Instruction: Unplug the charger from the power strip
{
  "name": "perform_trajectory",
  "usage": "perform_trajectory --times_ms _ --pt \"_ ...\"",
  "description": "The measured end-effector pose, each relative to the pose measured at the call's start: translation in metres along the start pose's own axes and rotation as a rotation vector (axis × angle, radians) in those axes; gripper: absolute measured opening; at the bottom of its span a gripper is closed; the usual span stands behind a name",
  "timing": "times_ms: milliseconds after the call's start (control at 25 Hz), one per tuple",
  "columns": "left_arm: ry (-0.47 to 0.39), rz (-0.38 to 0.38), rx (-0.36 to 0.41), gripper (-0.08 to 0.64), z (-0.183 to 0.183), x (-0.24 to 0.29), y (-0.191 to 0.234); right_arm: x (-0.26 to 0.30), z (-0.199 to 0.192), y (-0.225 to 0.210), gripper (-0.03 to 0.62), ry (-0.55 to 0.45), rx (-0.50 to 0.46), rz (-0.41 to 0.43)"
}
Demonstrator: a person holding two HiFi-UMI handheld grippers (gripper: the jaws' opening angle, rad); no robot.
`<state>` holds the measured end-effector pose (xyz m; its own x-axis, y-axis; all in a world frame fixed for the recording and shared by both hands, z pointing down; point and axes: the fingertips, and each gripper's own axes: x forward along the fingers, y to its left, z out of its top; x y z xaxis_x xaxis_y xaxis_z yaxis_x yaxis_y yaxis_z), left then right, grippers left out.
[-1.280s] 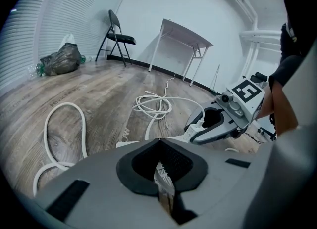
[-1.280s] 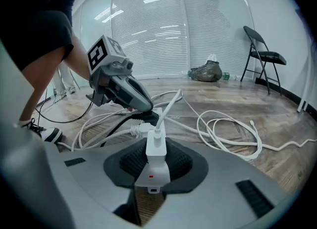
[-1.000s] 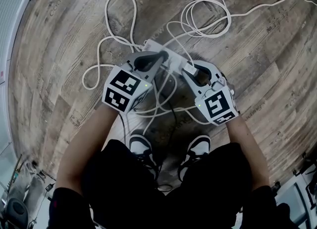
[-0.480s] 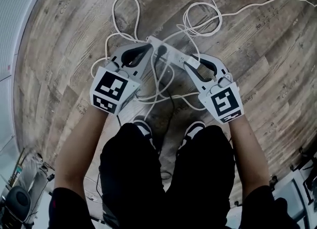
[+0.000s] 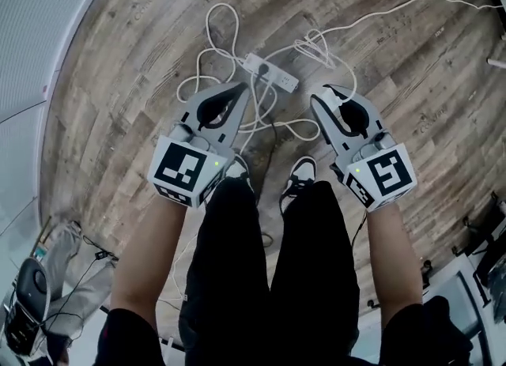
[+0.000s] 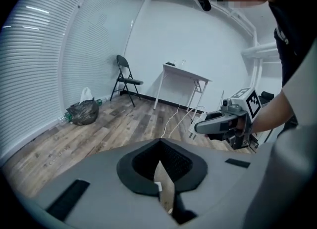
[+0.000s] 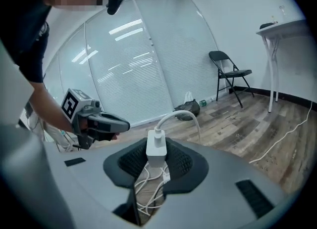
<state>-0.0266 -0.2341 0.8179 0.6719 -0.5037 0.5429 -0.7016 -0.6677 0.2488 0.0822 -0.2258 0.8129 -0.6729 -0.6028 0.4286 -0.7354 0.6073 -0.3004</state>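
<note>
Two claws: my left claw [image 5: 239, 88] and right claw [image 5: 326, 94] hang side by side above the wooden floor [image 5: 118, 80], with a clear gap between them.
Right claw: my jaws are closed partway onto the charger [image 7: 156, 146], and the pads press on its two sides.
Charger look: it is a small white block, squared off with softened edges and a smooth, plain face. It stands up out of my jaws.
Charger cable: a white cable [image 7: 179, 112] plugs into the charger's far end, arches up and over to the right of my claw, then drops away past the jaw.
Left claw: the jaws meet tip to tip with nothing between them.
Power strip: the long white power strip [image 5: 271, 73] lies on the floor beyond and below my claw tips, between the two claws. The charger is well clear of it.
Floor cords: loose white cords [image 5: 316, 40] loop around the strip, ahead of both claws.
</note>
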Motion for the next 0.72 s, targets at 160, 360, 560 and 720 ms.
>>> perform_trajectory --times_ms 160,360,560,720 --pt "-0.061 0.02 -0.006 0.019 0.077 -0.062 -0.035 -0.055 0.072 0.034 0.107 -0.03 0.075 0.038" --pt "-0.115 0.084 -0.039 0.018 0.162 -0.143 -0.059 -0.12 0.163 0.084 0.107 -0.081 0.167 0.026" --pt "-0.15 0.132 -0.055 0.02 0.224 -0.208 -0.085 -0.176 0.236 0.127 0.108 -0.152 0.213 -0.013" --pt "-0.194 0.148 -0.053 0.018 0.282 -0.276 -0.116 -0.22 0.291 0.16 0.108 -0.177 0.172 -0.077"
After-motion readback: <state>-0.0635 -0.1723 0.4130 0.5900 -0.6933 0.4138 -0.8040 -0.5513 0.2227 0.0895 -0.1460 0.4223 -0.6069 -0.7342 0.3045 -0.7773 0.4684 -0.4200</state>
